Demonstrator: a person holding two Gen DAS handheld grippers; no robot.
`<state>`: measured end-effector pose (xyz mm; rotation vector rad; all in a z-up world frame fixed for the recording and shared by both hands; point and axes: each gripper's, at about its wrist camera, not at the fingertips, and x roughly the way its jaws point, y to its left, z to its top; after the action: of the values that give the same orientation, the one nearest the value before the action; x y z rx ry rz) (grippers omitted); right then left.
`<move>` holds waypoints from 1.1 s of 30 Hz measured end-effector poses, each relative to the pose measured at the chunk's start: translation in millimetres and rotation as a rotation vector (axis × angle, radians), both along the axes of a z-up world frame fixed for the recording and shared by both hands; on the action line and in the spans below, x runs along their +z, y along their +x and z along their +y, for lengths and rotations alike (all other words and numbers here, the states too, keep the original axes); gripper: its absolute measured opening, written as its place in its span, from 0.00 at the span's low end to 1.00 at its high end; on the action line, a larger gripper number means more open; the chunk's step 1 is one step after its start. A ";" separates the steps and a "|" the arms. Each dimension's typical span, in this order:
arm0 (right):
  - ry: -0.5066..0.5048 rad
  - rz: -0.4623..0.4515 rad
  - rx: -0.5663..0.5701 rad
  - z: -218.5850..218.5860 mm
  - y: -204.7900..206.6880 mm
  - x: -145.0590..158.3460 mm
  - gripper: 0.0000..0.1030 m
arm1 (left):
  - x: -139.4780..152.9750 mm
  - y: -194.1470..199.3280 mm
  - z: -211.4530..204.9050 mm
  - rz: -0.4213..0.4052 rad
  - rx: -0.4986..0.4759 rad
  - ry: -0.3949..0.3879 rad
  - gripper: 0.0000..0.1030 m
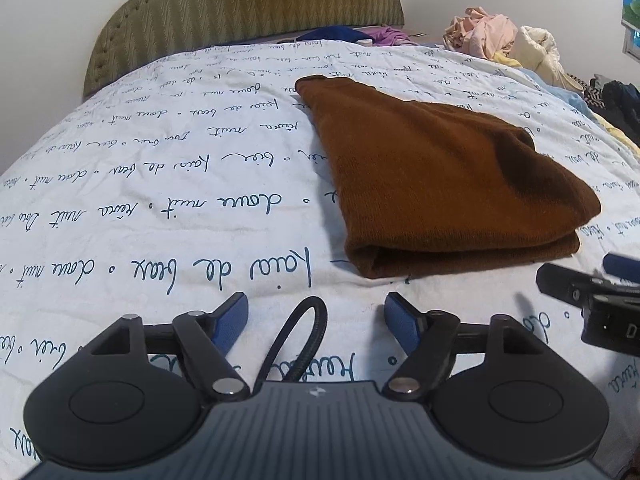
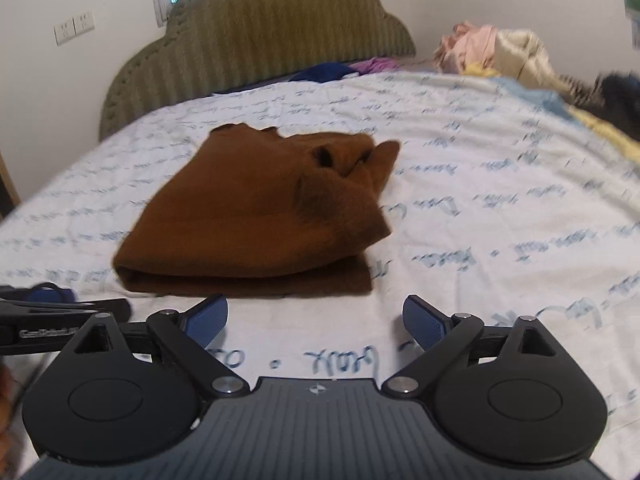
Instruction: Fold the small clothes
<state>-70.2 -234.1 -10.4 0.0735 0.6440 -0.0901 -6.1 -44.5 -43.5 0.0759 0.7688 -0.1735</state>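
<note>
On the bed [image 1: 140,184], mid-sheet and clear of every edge: one brown garment [image 1: 440,184], knitted, folded into a thick pad of several layers. Its fold faces the grippers; its looser, rumpled end points toward the headboard [image 1: 248,12].

Sheet [image 2: 480,208]: white, printed with dark cursive script, lightly creased.

Left gripper [image 1: 316,316]: jaws wide, blue pads apart, nothing between them but bare sheet and a black cable [image 1: 296,340] looping up from the body. The garment lies just beyond the fingertips and slightly toward the right pad, not touching either.

Right gripper [image 2: 315,316]: jaws wide, nothing held. In the right wrist view the garment's folded edge sits just ahead of the left pad and off to that side; the right pad faces bare sheet. No contact with the cloth.

Each gripper shows at the margin of the other's view, near the garment's near corners, the two standing side by side.

Far right corner of the bed: a pile [image 1: 484,36] of loose clothes, pink and cream uppermost, with dark and yellow pieces trailing along the right edge.

At the head edge, against the headboard: a blue cloth [image 1: 332,34] and a purple cloth [image 1: 388,35].

Wall: white, with sockets [image 2: 74,29] left of the headboard.
</note>
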 end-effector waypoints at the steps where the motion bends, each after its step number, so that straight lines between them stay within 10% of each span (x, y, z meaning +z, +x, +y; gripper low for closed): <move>1: -0.021 -0.004 0.000 1.4 -0.1 -0.3 0.92 | -1.5 -1.2 -0.7 -0.009 0.003 0.006 0.76; 33: -0.024 0.032 -0.037 1.1 -0.6 -22.8 1.00 | -17.6 -8.5 -4.2 -0.089 0.036 0.041 0.99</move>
<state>-70.8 -233.0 -33.2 0.0607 0.6733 -0.1355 -14.6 -48.7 -61.1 0.1081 0.6849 -0.1197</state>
